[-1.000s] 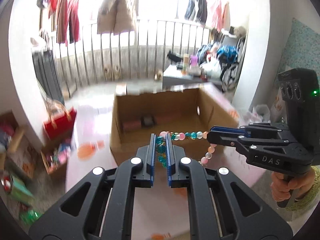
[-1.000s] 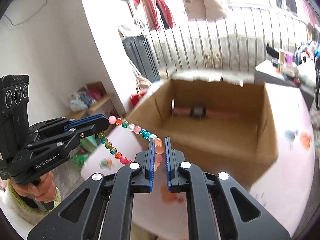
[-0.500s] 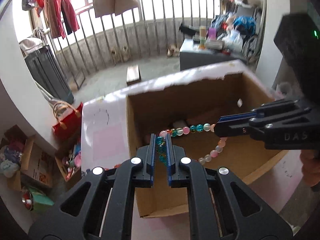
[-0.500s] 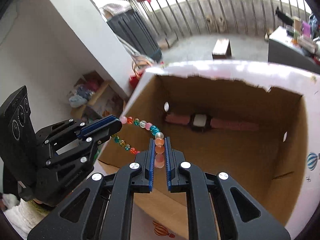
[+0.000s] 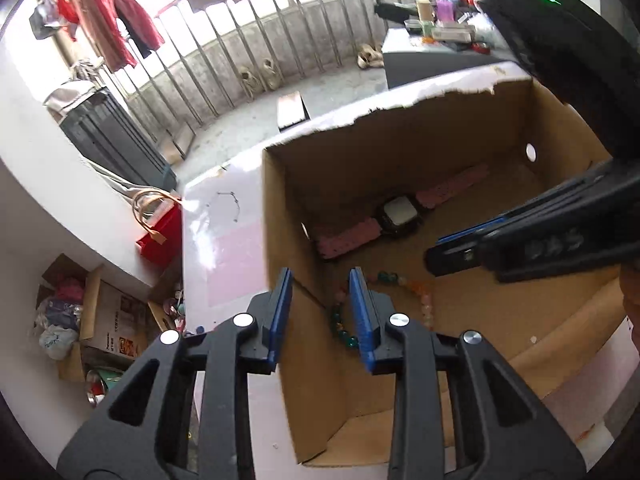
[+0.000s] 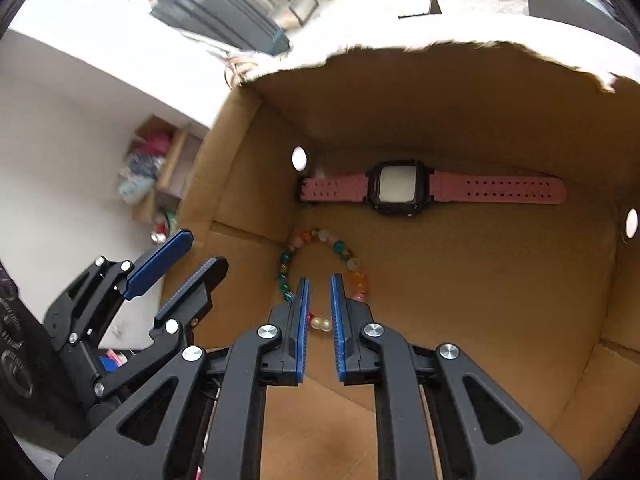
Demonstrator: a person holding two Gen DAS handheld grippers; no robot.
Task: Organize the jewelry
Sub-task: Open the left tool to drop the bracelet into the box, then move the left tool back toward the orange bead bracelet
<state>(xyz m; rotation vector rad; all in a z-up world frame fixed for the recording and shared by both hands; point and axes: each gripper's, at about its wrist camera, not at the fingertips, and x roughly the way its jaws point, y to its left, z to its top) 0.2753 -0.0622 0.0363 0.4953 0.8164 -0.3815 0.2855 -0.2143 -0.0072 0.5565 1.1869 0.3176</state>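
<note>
Your left gripper (image 5: 320,280) has jaws that have just been opening; they stand apart and straddle the box's (image 5: 276,220) left wall, one finger outside and one inside, with nothing pinched. Your right gripper (image 6: 317,286) hangs inside the box with a narrow gap between its jaws, and nothing is gripped there either.

The bracelet (image 6: 320,236) lies loose on the box floor in a curved loop, just ahead of and partly under the right jaws, close to the left wall. Beyond it the watch (image 6: 396,186) with a pink strap lies flat along the far wall, apart from the beads.

The box walls rise on every side, so room inside is tight on the left; the floor to the right of the bracelet is bare cardboard. The far rim is torn and ragged. The box sits on the table (image 5: 224,236), whose pale top shows to the left. Past the table's edge are a red bag (image 5: 160,228), a railing (image 5: 280,52) and hanging clothes (image 5: 116,16).
</note>
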